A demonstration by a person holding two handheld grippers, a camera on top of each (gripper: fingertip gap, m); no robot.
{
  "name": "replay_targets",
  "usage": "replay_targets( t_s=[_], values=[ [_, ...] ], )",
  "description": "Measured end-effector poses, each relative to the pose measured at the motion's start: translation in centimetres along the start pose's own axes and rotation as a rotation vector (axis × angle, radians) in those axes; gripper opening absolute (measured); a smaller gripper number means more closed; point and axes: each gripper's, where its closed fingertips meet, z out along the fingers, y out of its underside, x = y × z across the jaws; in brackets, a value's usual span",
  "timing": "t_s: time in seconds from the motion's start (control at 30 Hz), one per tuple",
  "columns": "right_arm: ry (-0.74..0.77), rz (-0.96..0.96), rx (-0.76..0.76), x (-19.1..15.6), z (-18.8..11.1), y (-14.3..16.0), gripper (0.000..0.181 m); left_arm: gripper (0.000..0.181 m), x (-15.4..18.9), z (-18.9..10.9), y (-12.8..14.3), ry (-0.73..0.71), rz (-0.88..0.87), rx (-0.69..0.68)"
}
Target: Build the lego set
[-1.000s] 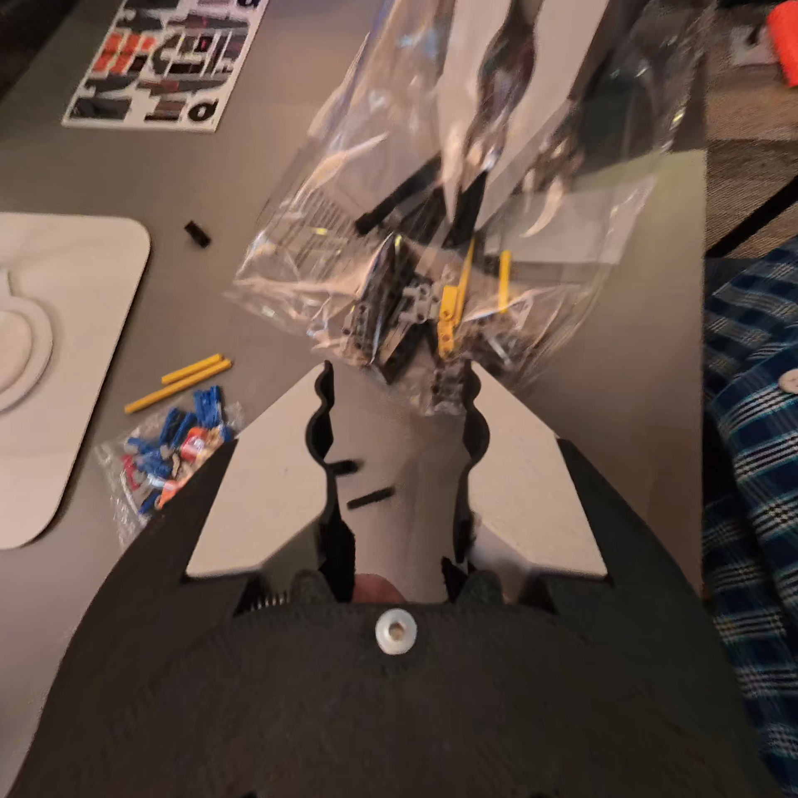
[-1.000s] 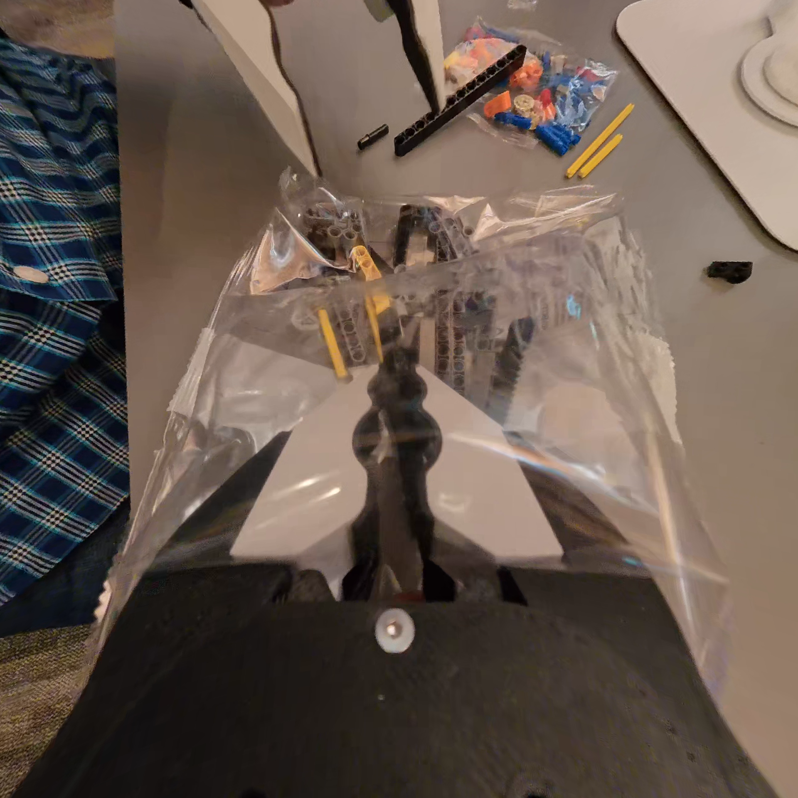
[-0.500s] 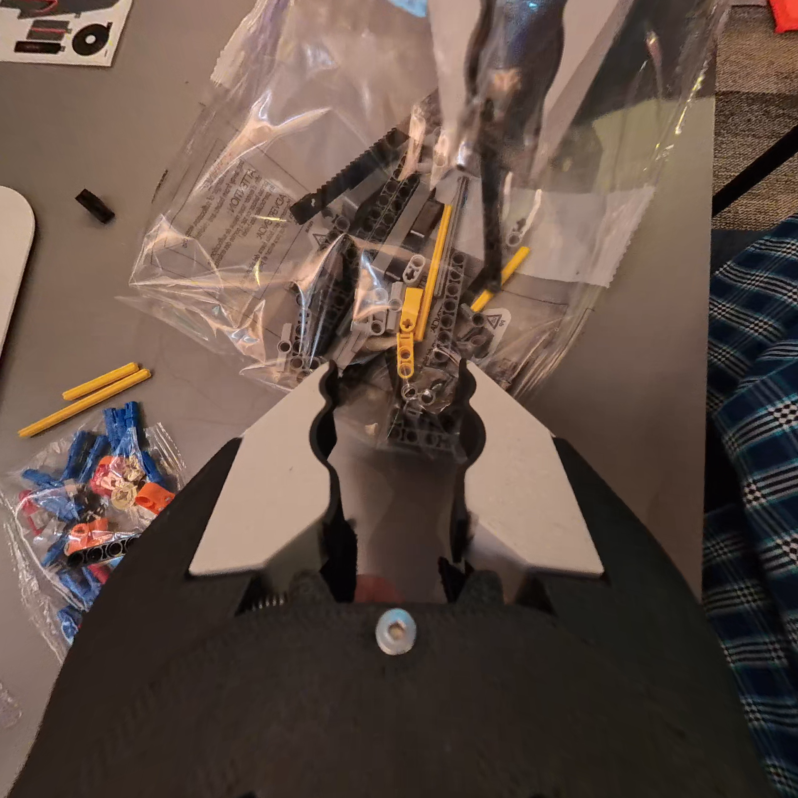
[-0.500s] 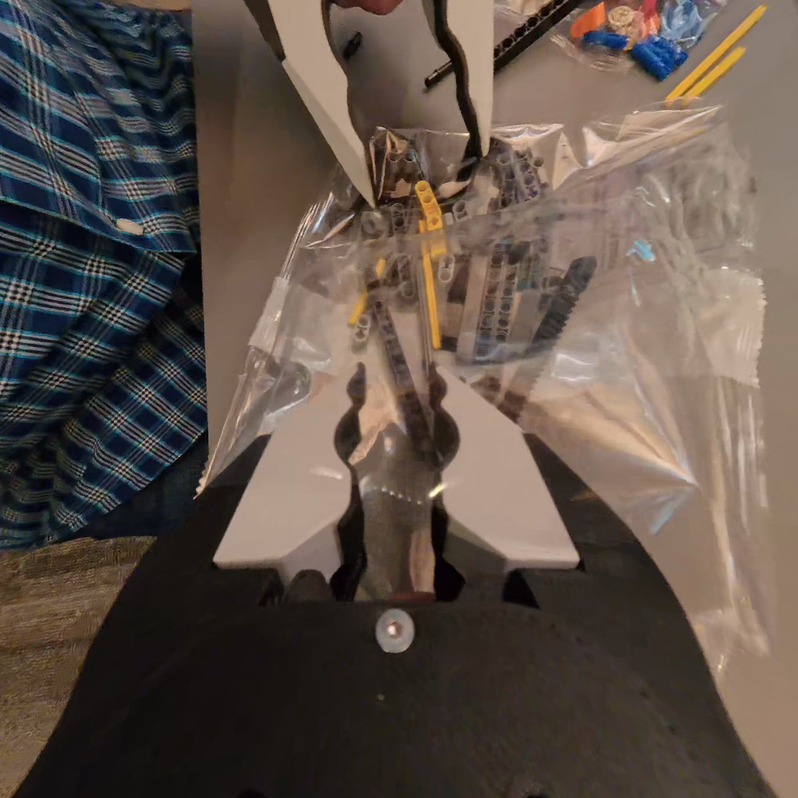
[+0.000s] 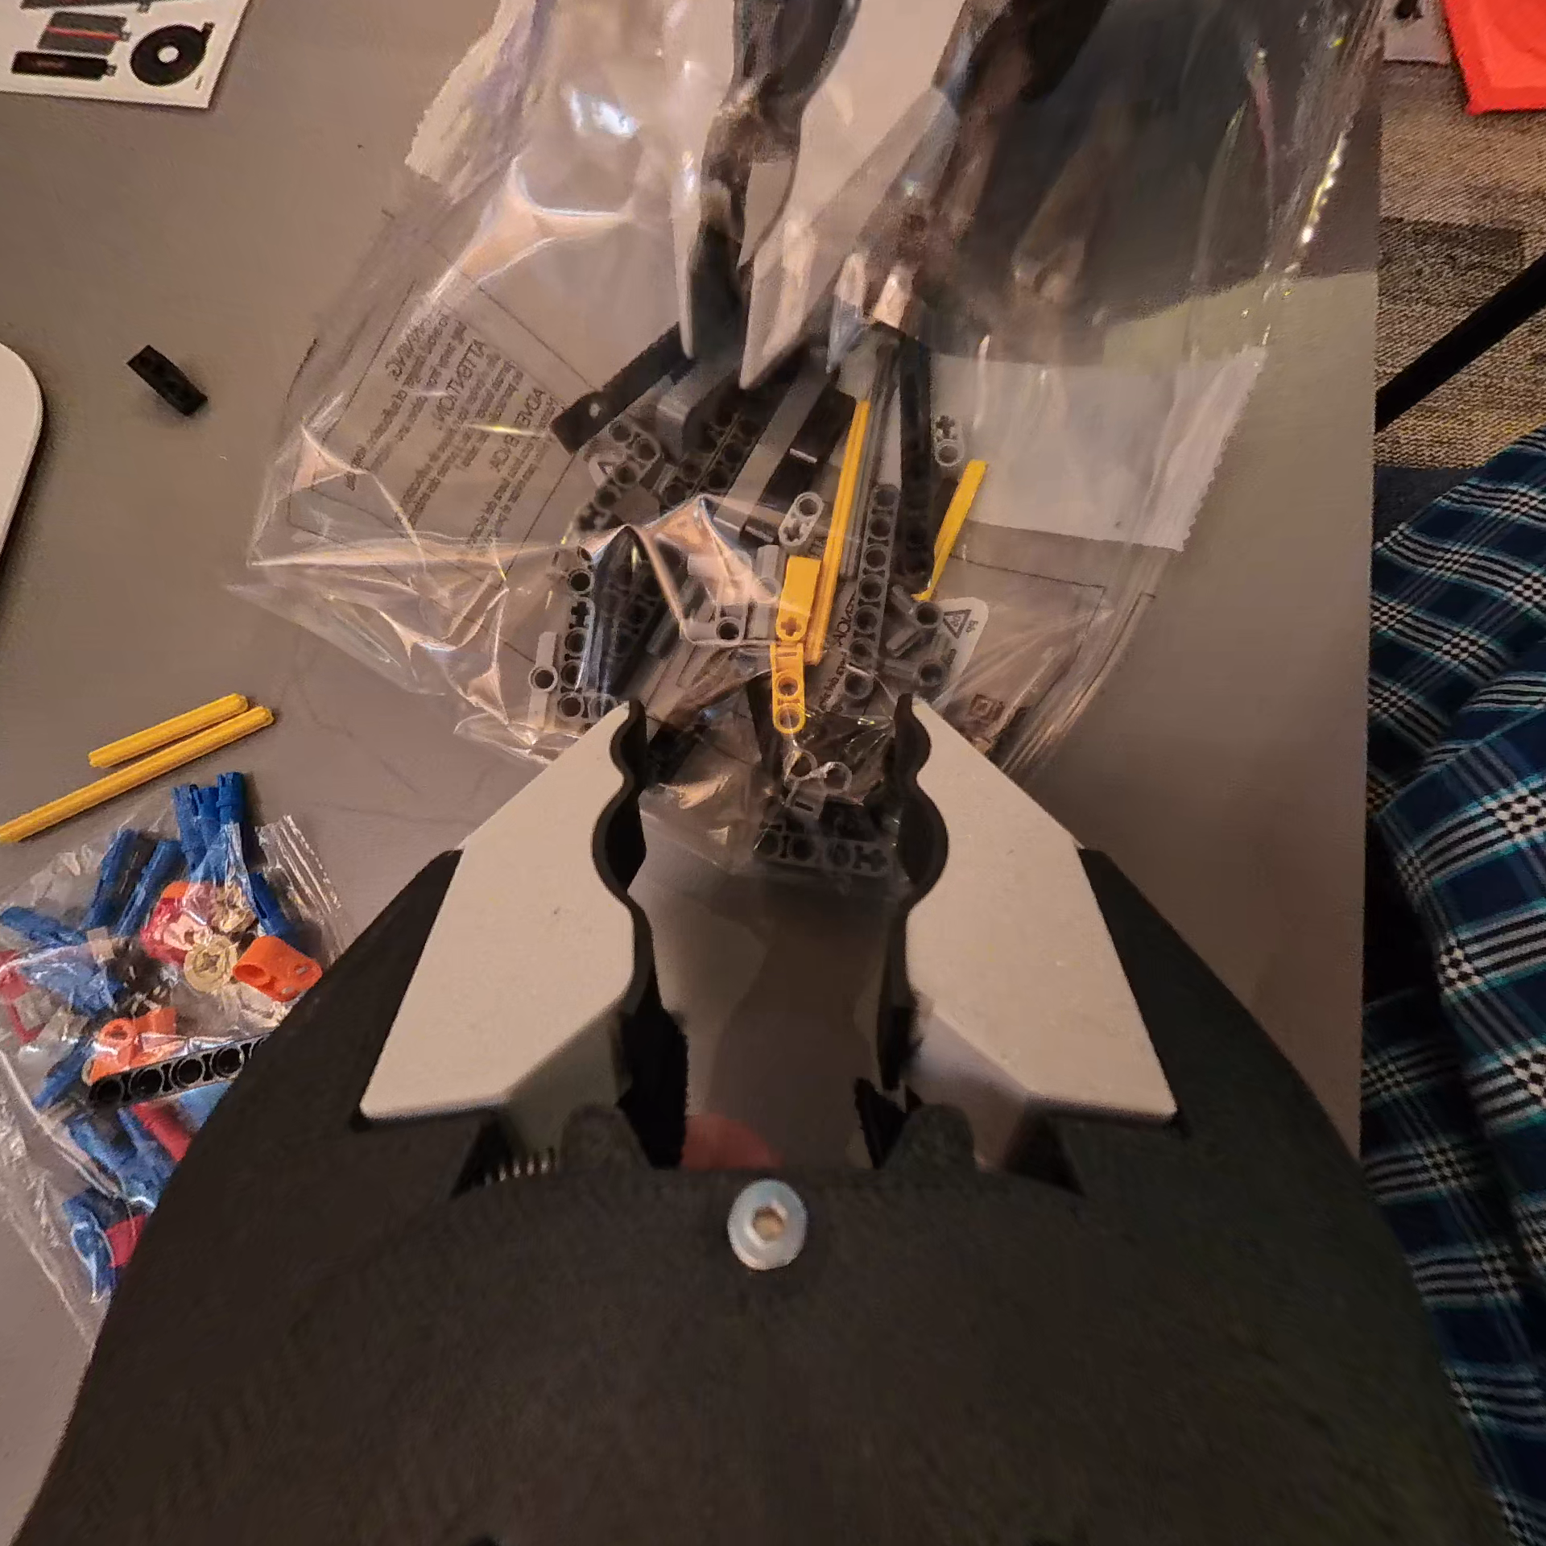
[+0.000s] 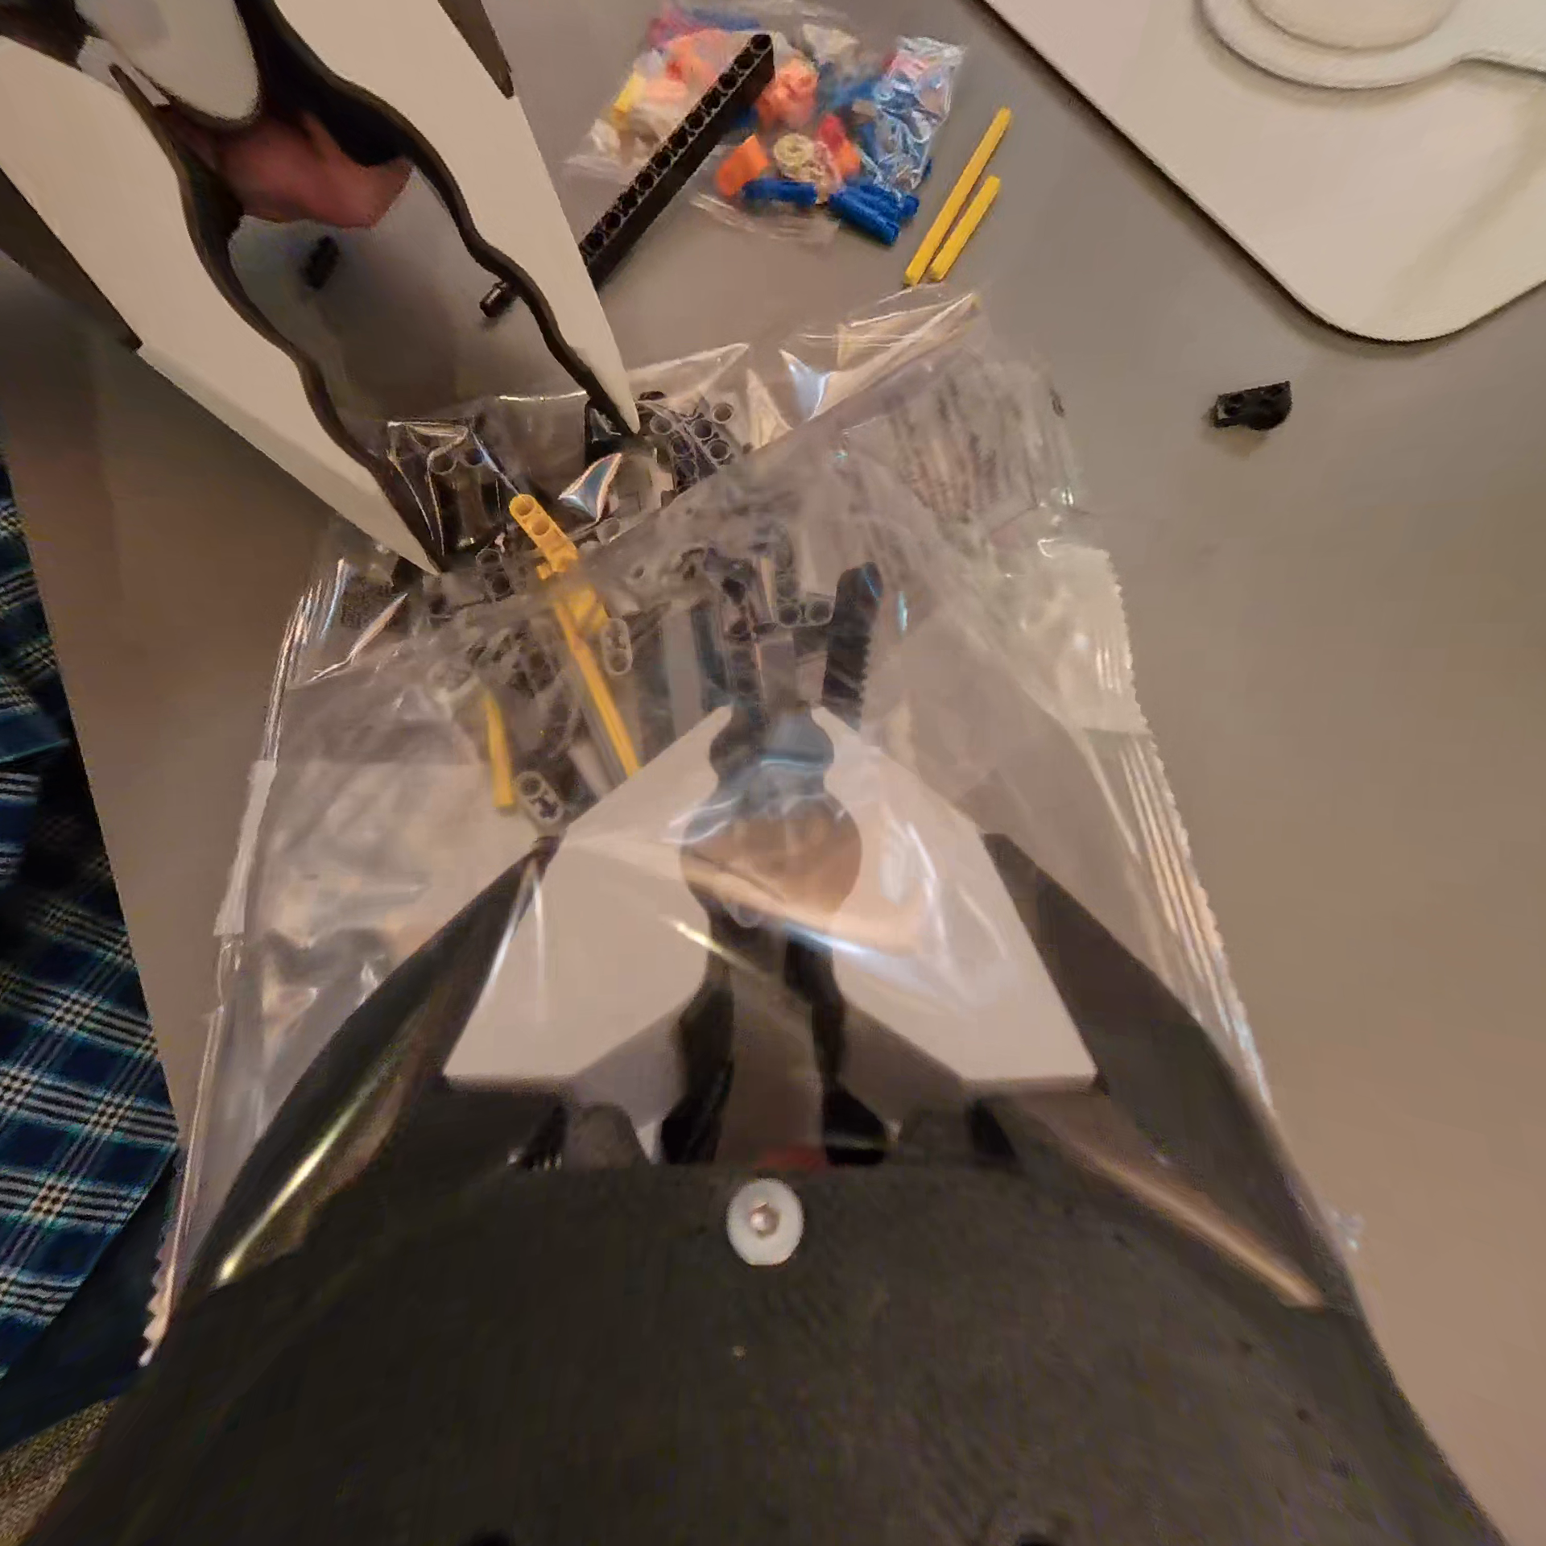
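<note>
Clear bag (image 5: 468,468): grey, black, yellow pieces; grey table (image 5: 167,276); blue plaid cloth (image 5: 1464,753), probably shirt.

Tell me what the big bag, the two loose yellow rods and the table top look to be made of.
Big bag: thin clear plastic film, glossy; it creases, glints and shows the parts inside.
Loose yellow rods: probably hard moulded plastic, smooth, evenly coloured.
Table top: grey, matte, smooth; likely laminate or painted board, though the pictures leave that open.

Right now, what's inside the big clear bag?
The bag holds grey and black beams, yellow axles and a yellow connector. Pieces underneath the pile are hidden.
</note>
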Motion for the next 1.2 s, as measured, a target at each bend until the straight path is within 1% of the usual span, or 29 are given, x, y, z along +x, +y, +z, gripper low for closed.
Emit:
replay_targets(
  t_s=[0.07, 0.23, 0.3, 0.33, 0.43, 0.47, 0.53, 0.6, 0.63, 0.77, 0.83, 0.9, 1.07, 1.2],
  values=[
    [0.008, -0.023, -0.017, 0.1, 0.1, 0.0, 0.006, 0.057, 0.0, 0.0, 0.0, 0.001, -0.004, 0.0],
    [-0.104, -0.065, -0.055, -1.4, -0.6, 0.7, 0.001, 0.057, 0.0, 0.0, 0.1, -0.007, -0.002, -0.003],
    [-0.121, -0.072, -0.056, -1.7, -1.0, 0.8, 0.0, 0.057, 0.0, 0.1, 0.1, -0.006, -0.005, 0.001],
    [-0.139, -0.072, -0.042, -1.9, -1.1, 0.6, 0.006, 0.057, 0.0, 0.1, 0.1, -0.005, -0.006, 0.004],
    [-0.125, -0.065, -0.054, -1.8, -1.0, 0.7, 0.026, 0.057, 0.0, 0.1, 0.1, -0.003, -0.008, 0.004],
    [-0.133, -0.072, -0.062, -2.0, -0.9, 0.8, 0.027, 0.057, 0.0, 0.1, 0.1, -0.004, -0.007, 0.003],
    [-0.121, -0.115, -0.1, -2.0, -1.0, 1.5, 0.016, 0.058, 0.0, 0.1, 0.1, -0.005, -0.007, 0.001],
    [-0.145, -0.119, -0.127, -2.3, -1.5, 1.9, 0.015, 0.058, -0.1, 0.1, 0.1, -0.006, -0.008, 0.001],
    [-0.132, -0.123, -0.125, -2.0, -1.7, 1.9, 0.012, 0.058, -0.1, 0.1, 0.1, -0.006, -0.008, 0.001],
    [-0.136, -0.063, -0.066, -1.7, -2.3, 0.9, 0.013, 0.058, -0.1, 0.0, 0.1, -0.007, -0.008, 0.0],
    [-0.123, -0.065, -0.054, -1.6, -2.2, 0.6, 0.018, 0.059, -0.1, 0.0, 0.1, -0.011, -0.007, -0.002],
    [-0.149, -0.059, -0.043, -2.2, -1.8, 0.3, 0.024, 0.06, -0.2, 0.0, 0.1, -0.016, -0.01, -0.003],
    [-0.206, -0.102, -0.03, -4.0, -0.8, -0.2, 0.022, 0.062, -0.2, 0.0, 0.2, -0.022, -0.012, -0.002],
    [-0.172, -0.116, -0.069, -3.6, 0.0, 0.3, 0.017, 0.062, -0.2, 0.0, 0.2, -0.022, -0.016, 0.002]
  ],
)
